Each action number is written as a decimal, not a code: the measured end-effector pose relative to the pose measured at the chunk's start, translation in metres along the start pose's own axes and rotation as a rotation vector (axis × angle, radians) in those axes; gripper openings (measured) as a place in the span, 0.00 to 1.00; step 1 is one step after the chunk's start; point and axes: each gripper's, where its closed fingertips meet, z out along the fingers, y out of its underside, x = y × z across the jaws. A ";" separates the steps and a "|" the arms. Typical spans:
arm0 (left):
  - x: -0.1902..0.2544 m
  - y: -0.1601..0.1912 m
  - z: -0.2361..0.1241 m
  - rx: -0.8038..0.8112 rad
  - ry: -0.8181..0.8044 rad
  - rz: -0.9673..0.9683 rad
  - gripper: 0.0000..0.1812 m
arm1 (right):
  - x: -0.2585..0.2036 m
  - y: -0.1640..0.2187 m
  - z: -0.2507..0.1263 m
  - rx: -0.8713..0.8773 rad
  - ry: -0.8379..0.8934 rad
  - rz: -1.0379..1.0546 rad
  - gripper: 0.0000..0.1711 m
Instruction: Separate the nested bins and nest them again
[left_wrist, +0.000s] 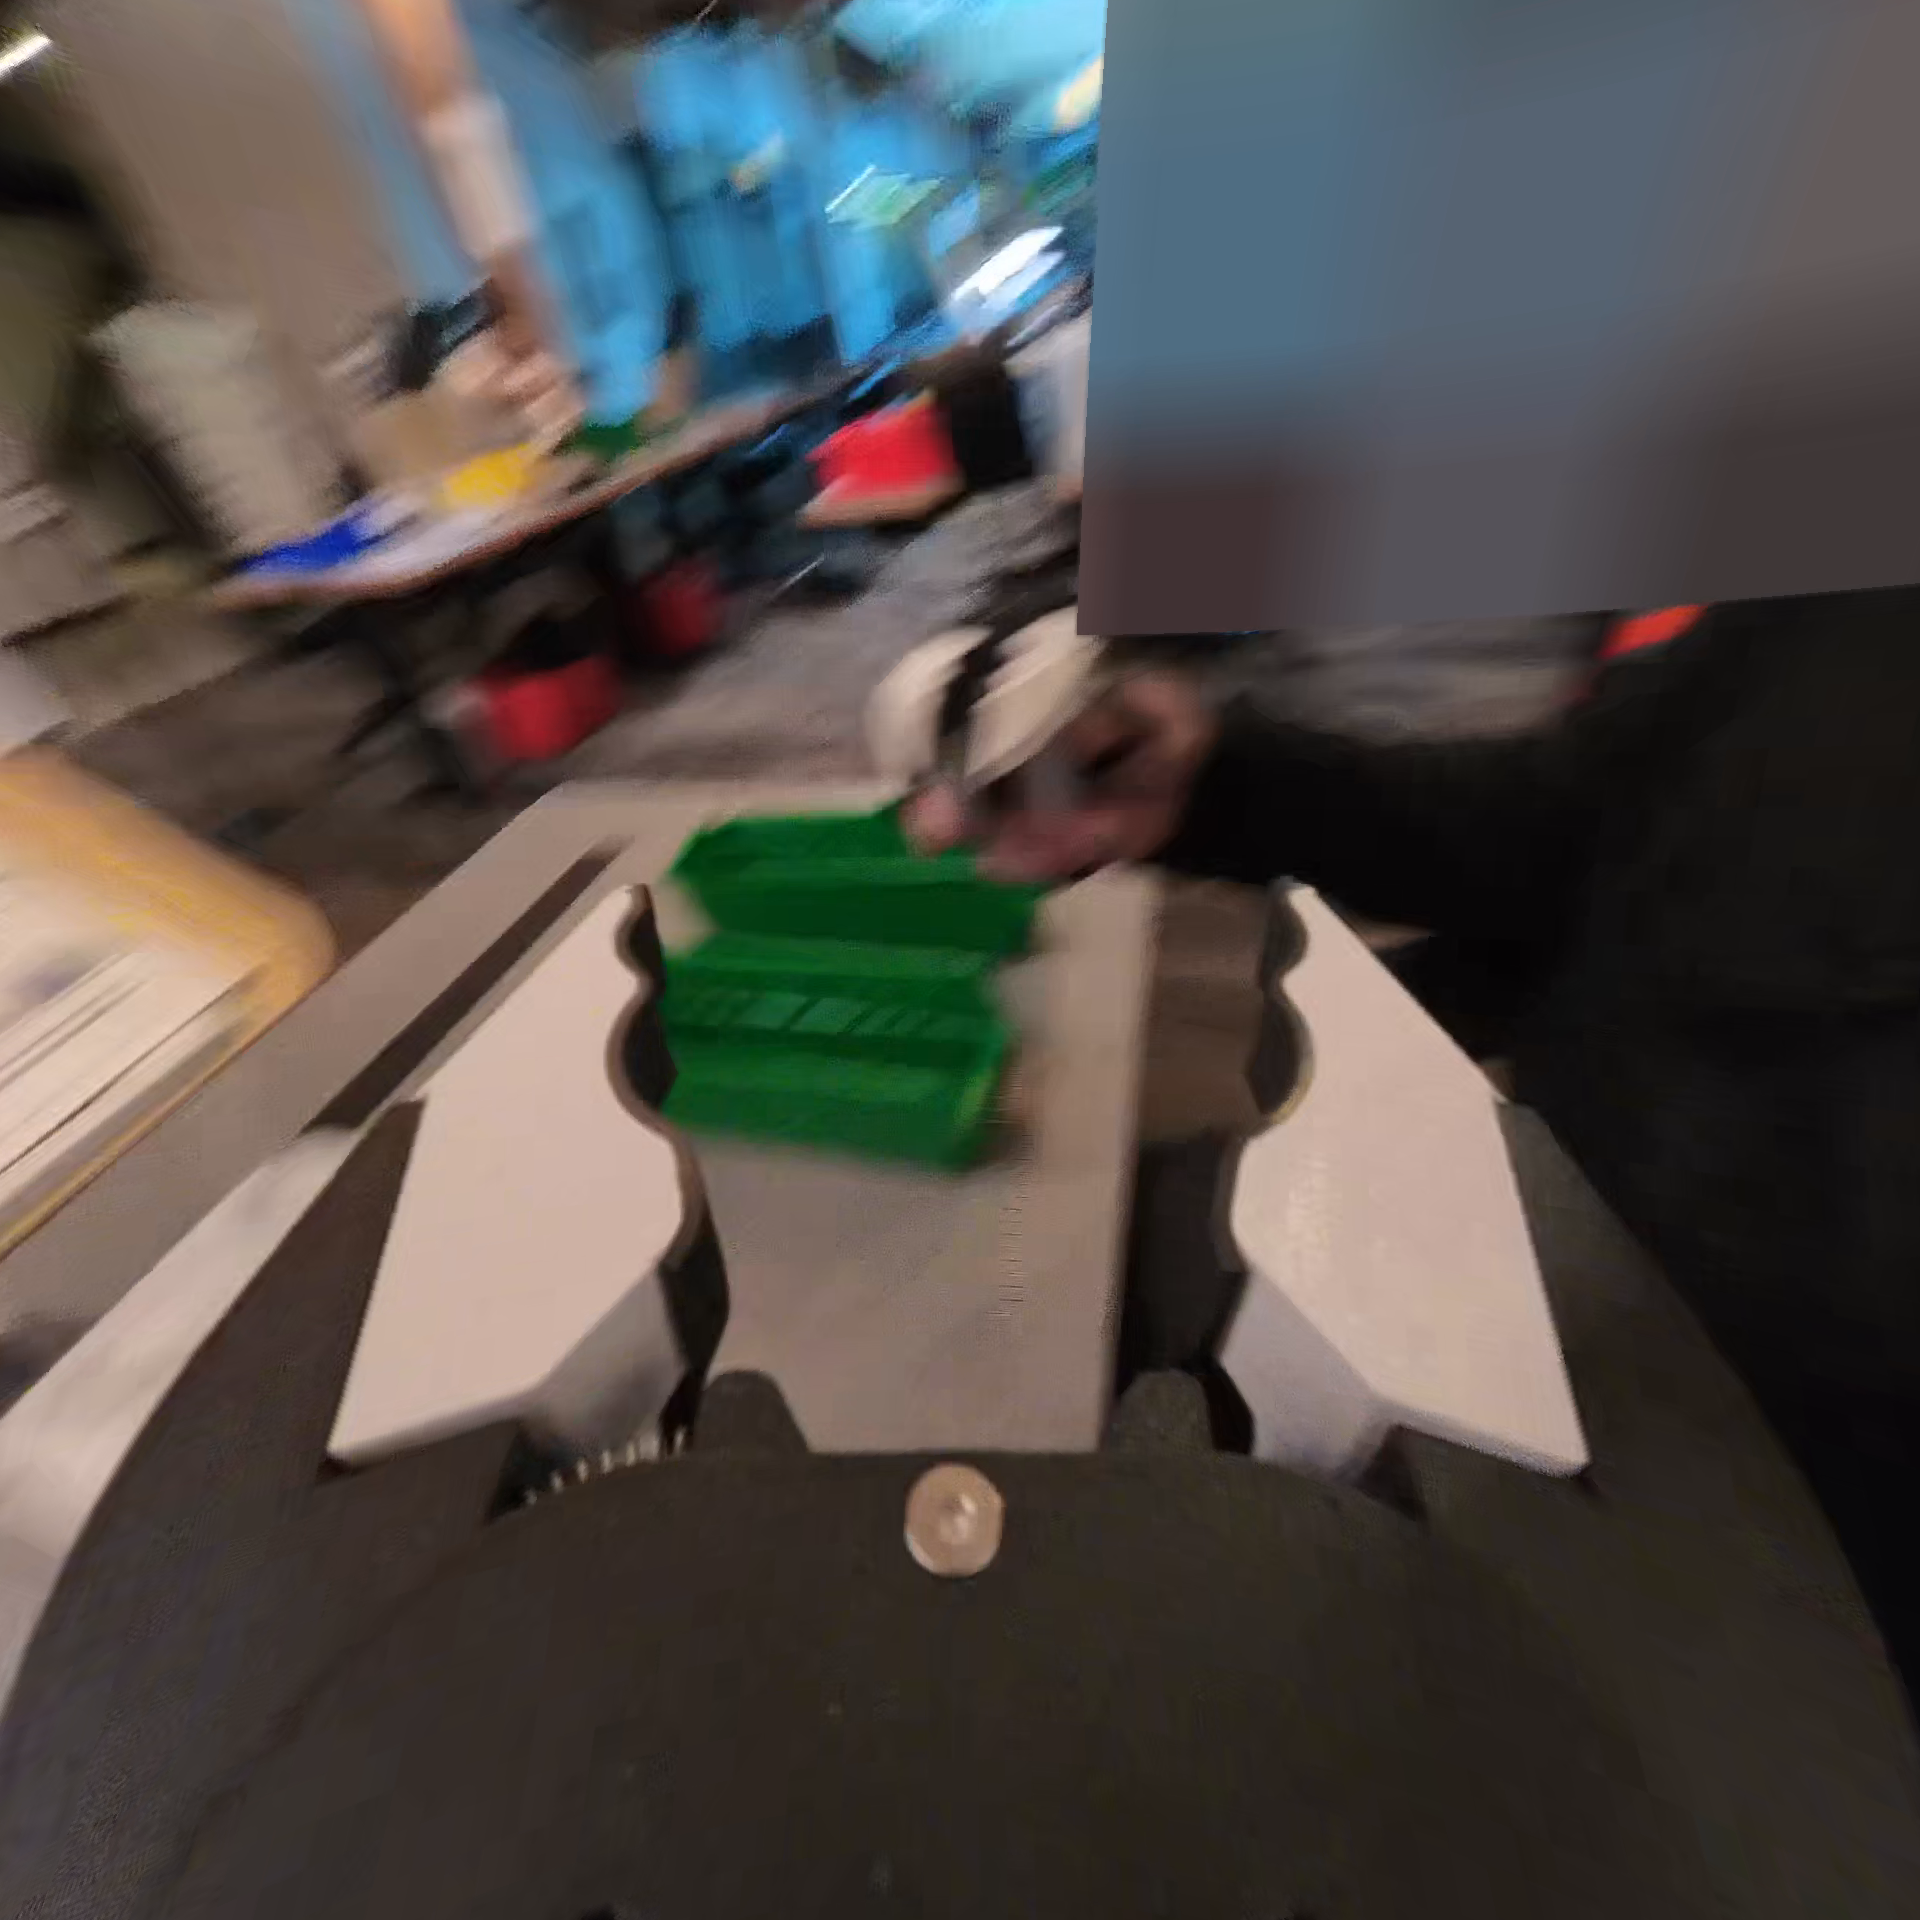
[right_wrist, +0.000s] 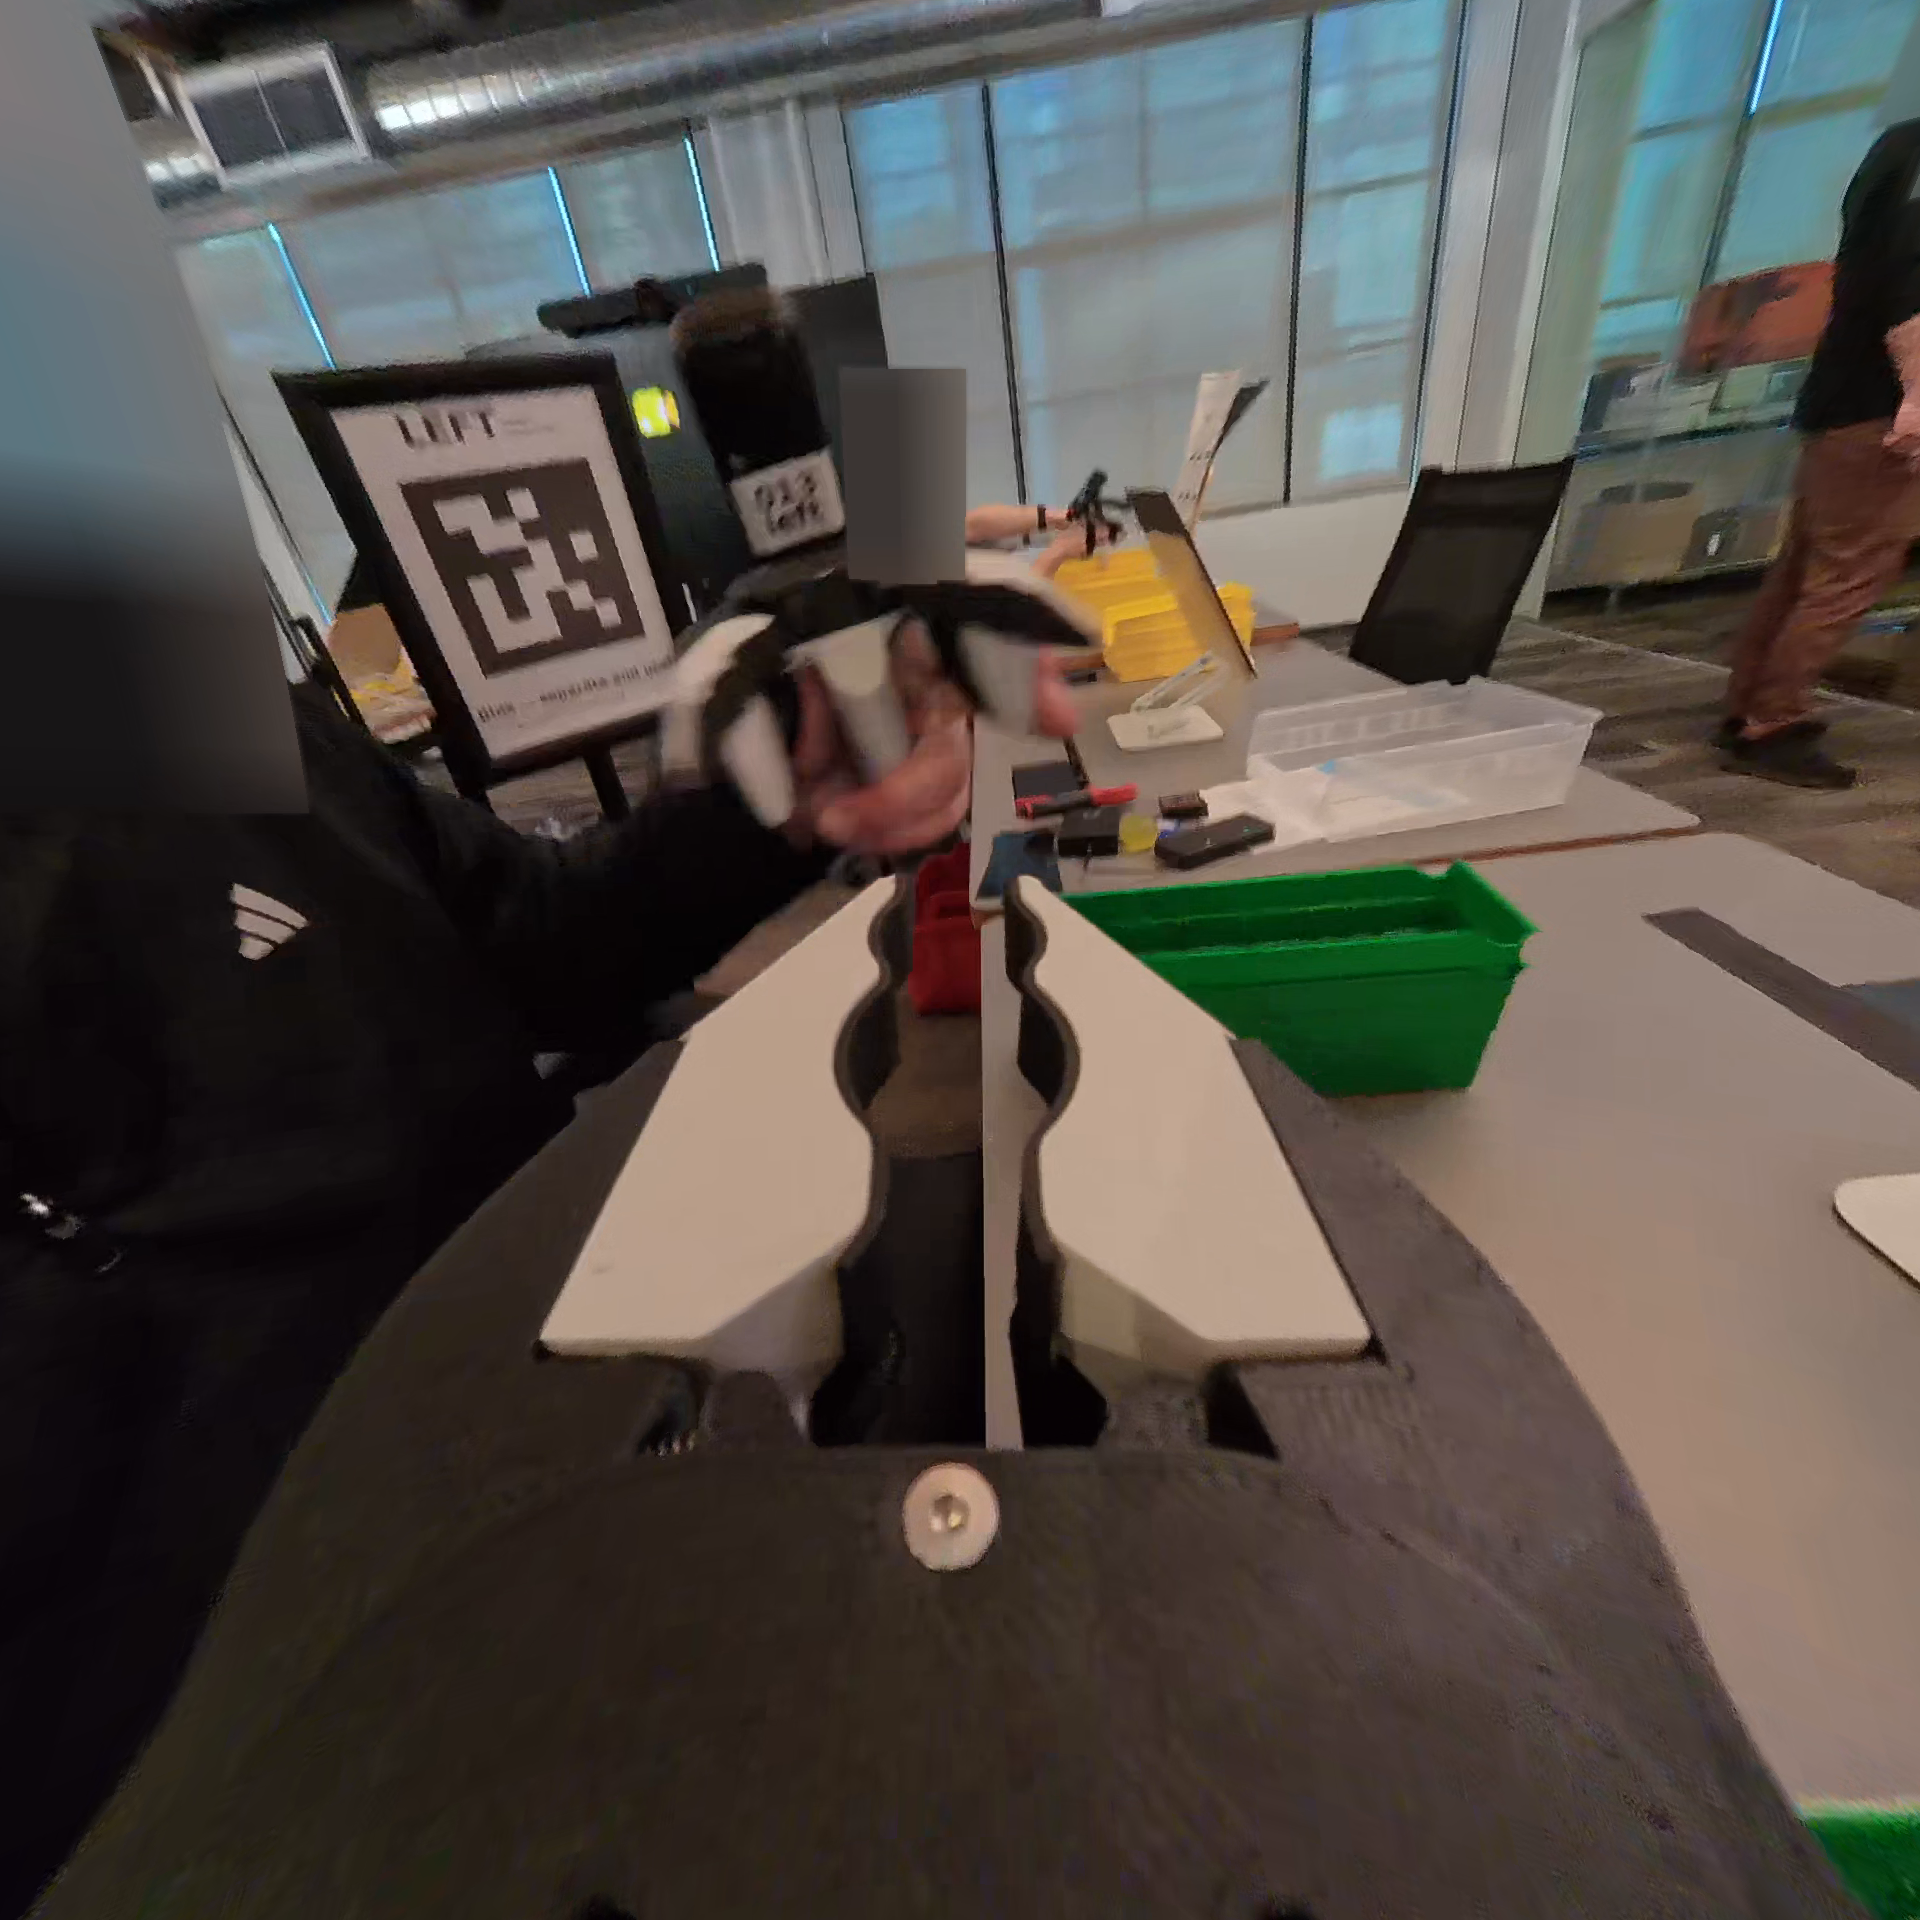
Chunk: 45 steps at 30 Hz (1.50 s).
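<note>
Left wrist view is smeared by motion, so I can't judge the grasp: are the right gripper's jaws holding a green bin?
Observer: No. The right gripper has its jaws slightly apart with nothing between them.
Operator: Are the bins ahead of me nested?
Observer: Yes. The right wrist view shows the green bins stacked one inside another on the grey table.
</note>
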 end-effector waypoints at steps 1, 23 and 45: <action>-0.034 0.021 -0.016 -0.100 -0.145 -0.015 0.67 | 0.002 0.008 0.002 -0.030 0.016 -0.003 0.09; -0.217 0.296 -0.200 -0.897 -0.942 -0.584 0.56 | 0.016 0.140 0.063 -0.343 0.054 0.028 0.06; -0.228 0.283 -0.228 -0.708 -0.990 -0.560 0.51 | 0.027 0.171 0.067 -0.405 0.056 0.085 0.00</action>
